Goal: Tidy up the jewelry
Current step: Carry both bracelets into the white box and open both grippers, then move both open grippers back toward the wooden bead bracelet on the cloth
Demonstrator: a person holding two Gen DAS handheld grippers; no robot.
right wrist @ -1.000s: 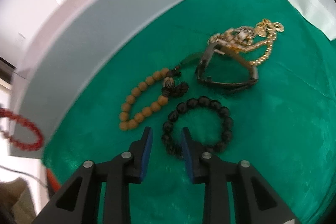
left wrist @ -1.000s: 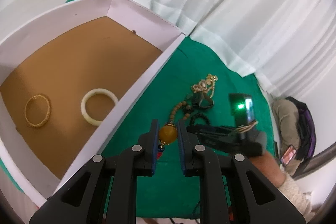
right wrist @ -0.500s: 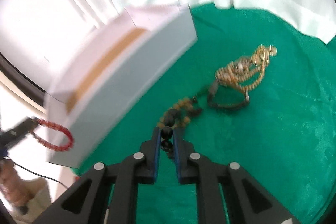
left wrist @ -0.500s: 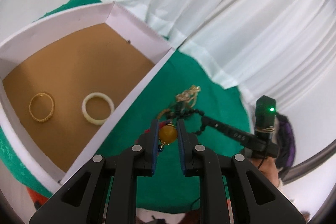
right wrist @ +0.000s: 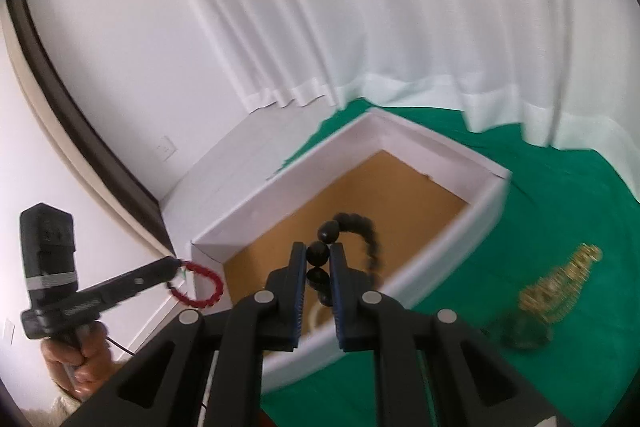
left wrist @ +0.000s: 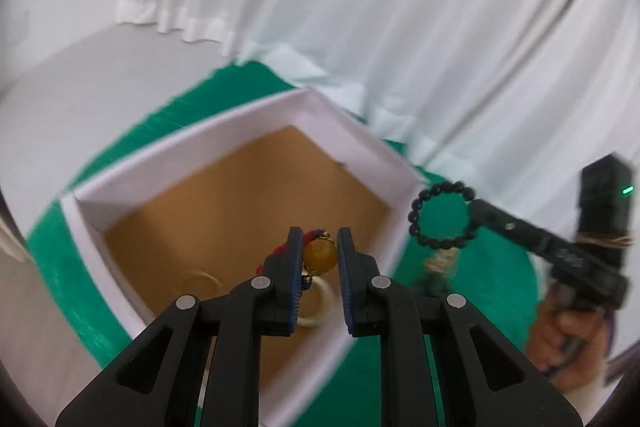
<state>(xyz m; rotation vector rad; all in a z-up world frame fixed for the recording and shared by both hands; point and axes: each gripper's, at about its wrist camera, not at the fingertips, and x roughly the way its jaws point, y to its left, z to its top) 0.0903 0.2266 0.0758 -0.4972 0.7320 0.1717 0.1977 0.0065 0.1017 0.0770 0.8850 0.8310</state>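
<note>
My left gripper is shut on the amber bead of a red bead bracelet and holds it above a white box with a brown floor. My right gripper is shut on a black bead bracelet and holds it in the air over the box's near wall; the bracelet also shows in the left wrist view. A white bangle and a gold bangle lie in the box, partly hidden by my fingers.
The box stands on a green cloth. A gold chain and a dark piece lie on the cloth to the right of the box. White curtains hang behind. A white wall is on the left.
Both grippers have risen and swung toward the box. The right gripper closed on the black bracelet on the cloth and lifted it. The left still holds the amber bead.
</note>
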